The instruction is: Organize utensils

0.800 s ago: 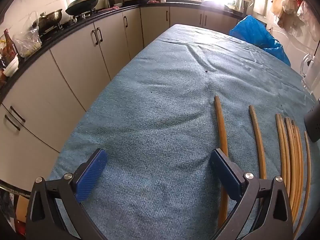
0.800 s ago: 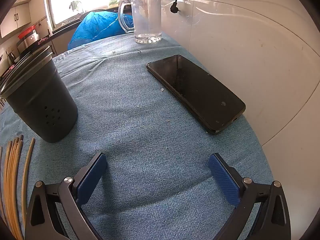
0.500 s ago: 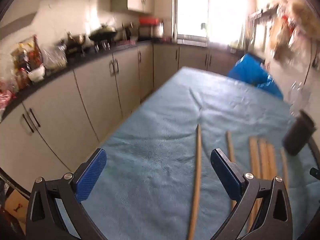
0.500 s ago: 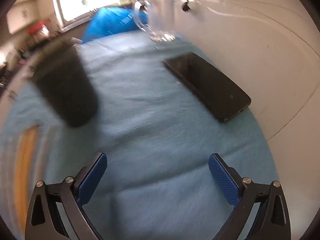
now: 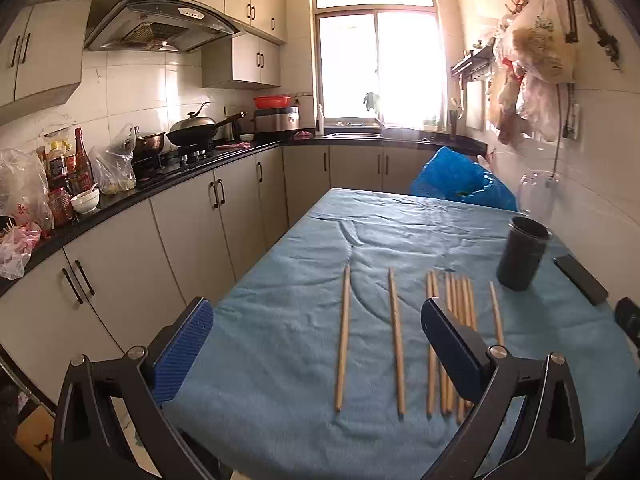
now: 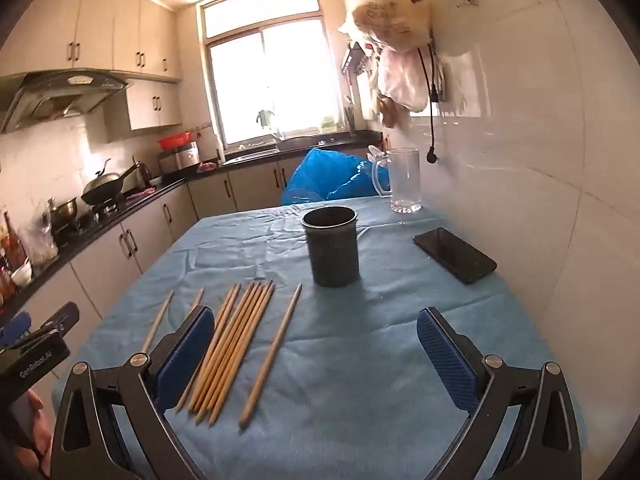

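Note:
Several wooden chopsticks (image 5: 460, 332) lie side by side on the blue tablecloth (image 5: 280, 360), pointing away from me; the same chopsticks (image 6: 240, 336) show in the right wrist view, one single stick (image 6: 272, 354) lying apart on the right. Behind them stands a dark cylindrical holder (image 6: 331, 251), upright and seemingly hollow, also the holder (image 5: 522, 258) at the right of the left wrist view. My left gripper (image 5: 316, 350) hangs open above the near end of the sticks, holding nothing. My right gripper (image 6: 316, 354) is open too, over the cloth right of the bundle.
A black phone (image 6: 454, 254) lies flat near the tiled wall on the right. A clear glass mug (image 6: 404, 180) and a blue plastic bag (image 6: 332, 178) sit at the table's far end. Kitchen cabinets and a counter (image 5: 160, 184) run along the left. The left gripper's body (image 6: 36, 348) shows at the far left.
Both grippers have pulled back and risen from close over the cloth; the whole table, all chopsticks and the holder now show. Jaws stay wide apart.

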Tool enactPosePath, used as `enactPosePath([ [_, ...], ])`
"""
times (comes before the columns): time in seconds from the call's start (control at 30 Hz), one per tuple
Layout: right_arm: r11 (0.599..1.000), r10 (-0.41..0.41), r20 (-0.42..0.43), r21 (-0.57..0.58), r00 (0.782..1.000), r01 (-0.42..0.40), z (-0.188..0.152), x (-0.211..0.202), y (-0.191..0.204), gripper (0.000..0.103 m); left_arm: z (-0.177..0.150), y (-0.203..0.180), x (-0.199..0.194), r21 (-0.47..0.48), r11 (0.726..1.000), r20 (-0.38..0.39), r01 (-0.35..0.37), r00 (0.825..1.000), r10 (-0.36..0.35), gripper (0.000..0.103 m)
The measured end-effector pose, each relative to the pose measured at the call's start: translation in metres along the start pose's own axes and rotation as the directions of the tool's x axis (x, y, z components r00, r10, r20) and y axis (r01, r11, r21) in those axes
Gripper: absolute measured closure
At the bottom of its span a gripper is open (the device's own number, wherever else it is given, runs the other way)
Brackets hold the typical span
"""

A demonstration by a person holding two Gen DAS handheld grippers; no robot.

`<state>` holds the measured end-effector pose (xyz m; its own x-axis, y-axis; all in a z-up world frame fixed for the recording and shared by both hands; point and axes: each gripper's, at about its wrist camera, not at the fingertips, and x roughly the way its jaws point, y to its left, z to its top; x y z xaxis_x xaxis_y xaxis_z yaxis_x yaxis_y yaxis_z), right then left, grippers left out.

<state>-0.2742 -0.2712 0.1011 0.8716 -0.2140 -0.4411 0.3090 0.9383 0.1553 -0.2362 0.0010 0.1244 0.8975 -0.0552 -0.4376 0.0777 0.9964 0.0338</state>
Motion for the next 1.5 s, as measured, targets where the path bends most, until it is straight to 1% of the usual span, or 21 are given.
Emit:
enactPosePath([
  [0.03,1.0,0.008,-0.007,0.001,1.0,-0.008,-0.003,0.003,0.002,0.0,-0.001,0.001,-0.002,-0.004,1.0,-0.002,-0.002,1.0,0.002,0.0],
  [0.1,1.0,0.02,-0.015,0.009,1.0,-0.02,-0.006,-0.007,0.006,0.0,-0.004,0.002,-0.011,-0.009,1.0,-0.001,0.013,1.0,-0.013,0.0],
  [0.2,0.999,0.034,-0.025,-0.006,0.999,-0.034,-0.009,-0.018,0.011,0.0,-0.009,0.003,-0.023,-0.015,1.0,0.012,0.012,1.0,-0.012,0.0],
  [0.23,0.999,0.032,-0.019,-0.011,0.999,-0.033,-0.015,-0.019,0.017,0.0,-0.012,0.002,-0.027,-0.014,1.0,0.016,0.011,1.0,-0.011,0.0],
  [0.43,0.998,0.045,0.016,-0.036,0.999,-0.044,-0.018,-0.045,0.025,0.0,-0.021,-0.001,-0.046,-0.005,1.0,0.048,0.017,0.999,-0.017,0.0],
  [0.53,0.998,0.04,0.031,-0.041,0.999,-0.039,-0.019,-0.045,0.029,0.0,-0.02,-0.002,-0.044,-0.006,1.0,0.042,0.011,0.999,-0.011,0.0],
  [0.67,0.998,0.044,0.023,-0.045,0.999,-0.043,-0.021,-0.041,0.032,0.0,-0.021,-0.006,-0.042,0.005,1.0,0.039,-0.004,0.999,0.004,0.0],
  [1.1,0.999,0.026,0.019,-0.044,0.999,-0.025,-0.022,-0.042,0.024,0.0,-0.025,-0.019,-0.04,0.025,1.0,0.027,0.013,1.0,-0.014,0.0],
  [1.5,0.998,0.03,0.02,-0.051,0.999,-0.029,-0.021,-0.043,0.025,0.0,-0.028,-0.019,-0.036,0.022,1.0,0.016,0.014,1.0,-0.014,0.0],
])
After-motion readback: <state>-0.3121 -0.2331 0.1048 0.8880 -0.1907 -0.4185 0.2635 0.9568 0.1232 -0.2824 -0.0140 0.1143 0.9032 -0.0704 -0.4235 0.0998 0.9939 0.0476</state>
